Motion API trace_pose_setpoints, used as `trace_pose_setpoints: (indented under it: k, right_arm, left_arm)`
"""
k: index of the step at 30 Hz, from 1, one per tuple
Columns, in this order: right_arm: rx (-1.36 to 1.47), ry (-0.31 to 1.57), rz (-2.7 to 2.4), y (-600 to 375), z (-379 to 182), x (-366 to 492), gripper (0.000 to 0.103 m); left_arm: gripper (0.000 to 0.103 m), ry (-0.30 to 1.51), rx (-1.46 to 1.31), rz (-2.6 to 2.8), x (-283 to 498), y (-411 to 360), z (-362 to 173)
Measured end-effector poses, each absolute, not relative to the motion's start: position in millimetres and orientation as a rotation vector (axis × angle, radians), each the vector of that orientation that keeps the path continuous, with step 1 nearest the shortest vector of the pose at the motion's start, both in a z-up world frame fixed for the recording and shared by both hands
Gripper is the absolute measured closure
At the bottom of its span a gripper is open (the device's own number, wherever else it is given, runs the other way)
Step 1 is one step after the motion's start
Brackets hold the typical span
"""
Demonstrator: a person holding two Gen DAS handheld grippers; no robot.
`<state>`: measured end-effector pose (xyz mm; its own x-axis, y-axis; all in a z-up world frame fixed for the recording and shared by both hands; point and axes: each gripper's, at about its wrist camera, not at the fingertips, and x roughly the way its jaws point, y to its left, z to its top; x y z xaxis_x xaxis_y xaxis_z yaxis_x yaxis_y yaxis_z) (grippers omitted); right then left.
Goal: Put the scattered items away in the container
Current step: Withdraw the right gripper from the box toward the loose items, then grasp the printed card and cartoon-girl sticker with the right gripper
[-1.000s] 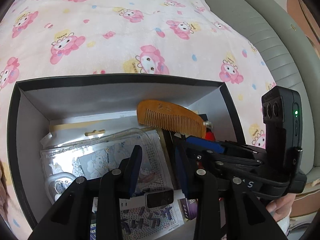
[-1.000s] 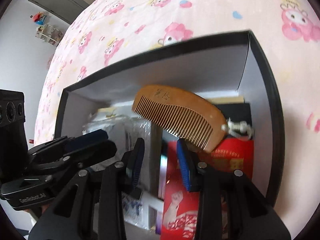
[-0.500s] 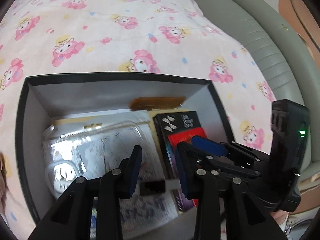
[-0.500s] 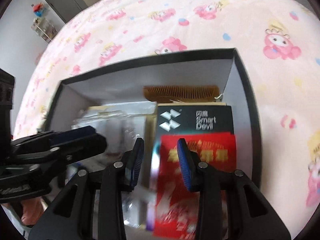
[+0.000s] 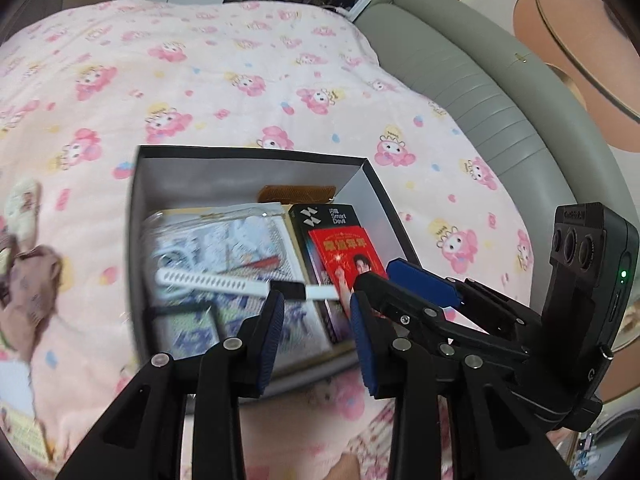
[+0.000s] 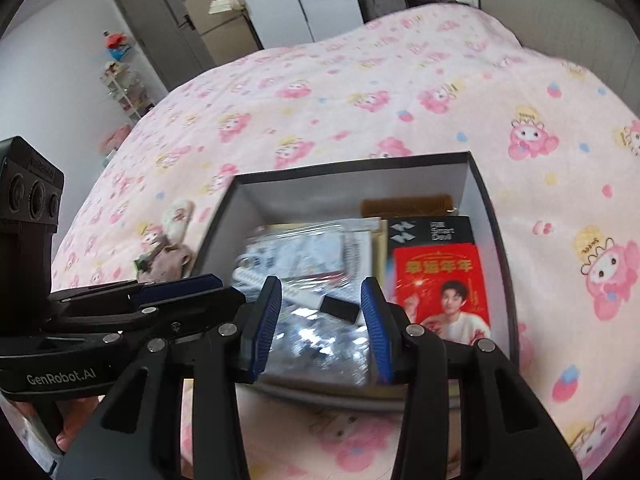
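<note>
A black box with white inner walls (image 5: 256,170) (image 6: 352,186) sits on the pink bedspread. Inside lie a wooden comb (image 5: 296,192) (image 6: 406,205) at the far wall, a black Smart Devil box (image 5: 332,216) (image 6: 432,230), a red packet (image 5: 348,254) (image 6: 440,284), clear plastic packets (image 5: 224,236) (image 6: 296,252) and a white band with a black block (image 5: 212,282) (image 6: 340,308). My left gripper (image 5: 316,312) is open and empty above the box's near edge. My right gripper (image 6: 322,308) is open and empty beside it. Each shows in the other's view.
A small plush toy (image 5: 28,280) (image 6: 168,248) lies on the bedspread left of the box. A grey padded headboard (image 5: 500,92) curves along the right. Shelves and a grey cabinet (image 6: 192,32) stand at the far wall.
The comb left the right gripper and now lies at the box's far wall. Both grippers have pulled back and up from the box, still open.
</note>
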<state>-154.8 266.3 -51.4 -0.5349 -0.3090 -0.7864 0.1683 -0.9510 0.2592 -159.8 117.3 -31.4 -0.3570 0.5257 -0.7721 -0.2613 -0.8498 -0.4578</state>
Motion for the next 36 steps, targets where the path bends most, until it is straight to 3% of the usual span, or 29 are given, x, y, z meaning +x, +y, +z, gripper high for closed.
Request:
trace_pose_setpoints:
  k: [10, 23, 31, 36]
  right_arm:
    - [1.266, -0.108, -2.493, 208.8, -26.7, -103.8, 0.061]
    - [1.238, 0.051, -2.281, 83.7, -34.4, -86.8, 0.061]
    - [1.295, 0.092, -2.089, 6.3, -71.8, -96.6, 0.059]
    - [1.486, 0.084, -1.979, -26.3, -137.8, -109.9, 0.057]
  left_arm:
    - [0.073, -0.312, -1.362, 2.323, -103.1, 67.0, -1.6]
    - [0.073, -0.500, -1.417, 2.478, -55.5, -55.5, -9.9]
    - [0.073, -0.589, -1.597, 2.610, -48.6, -133.1, -41.7]
    - [0.073, -0.832, -1.753, 2.615, -50.0, -186.3, -89.8]
